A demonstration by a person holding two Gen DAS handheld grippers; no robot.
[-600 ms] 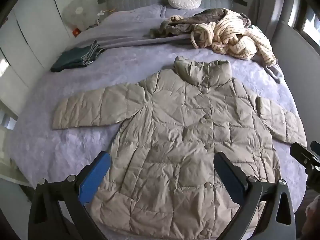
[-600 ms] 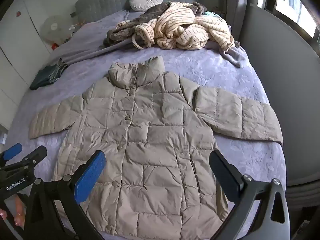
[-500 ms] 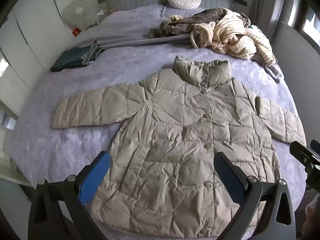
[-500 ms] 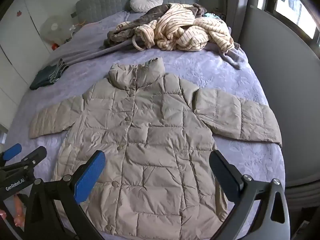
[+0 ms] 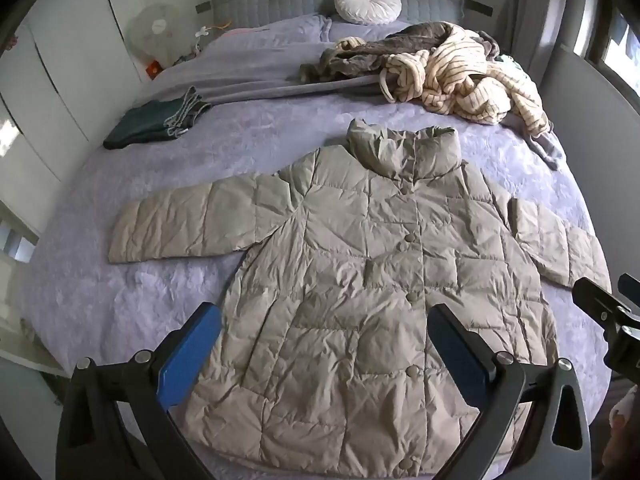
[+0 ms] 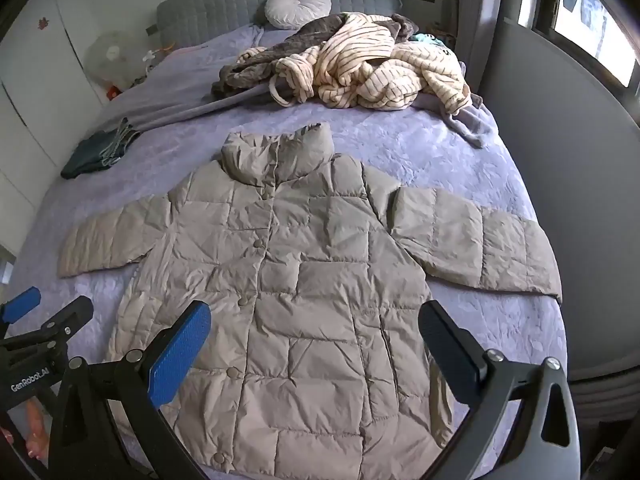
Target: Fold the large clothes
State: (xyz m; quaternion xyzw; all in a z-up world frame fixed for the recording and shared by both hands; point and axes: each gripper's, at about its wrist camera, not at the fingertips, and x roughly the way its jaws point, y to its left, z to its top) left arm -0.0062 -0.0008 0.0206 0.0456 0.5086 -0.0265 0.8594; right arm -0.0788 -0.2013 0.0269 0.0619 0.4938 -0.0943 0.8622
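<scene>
A beige quilted puffer jacket [image 5: 360, 272] [image 6: 304, 280] lies flat and buttoned on the lavender bedspread [image 5: 120, 304], collar toward the headboard, both sleeves spread out sideways. My left gripper [image 5: 320, 344] hovers above the lower front of the jacket, jaws wide open, nothing between them. My right gripper [image 6: 316, 344] hangs over the hem area on the other side, equally open and empty. In the right wrist view the left gripper [image 6: 24, 312] shows at the left edge.
A heap of striped cream and brown clothes [image 5: 448, 68] [image 6: 360, 68] lies near the headboard. A folded dark green garment [image 5: 152, 124] sits at the bed's left side. A round white cushion [image 5: 368, 2] leans on the grey headboard. A grey wall [image 6: 560, 200] borders the right side.
Both views have drifted slightly back from the jacket, so a little more of its hem shows. The jacket lies unchanged and both grippers stay wide open.
</scene>
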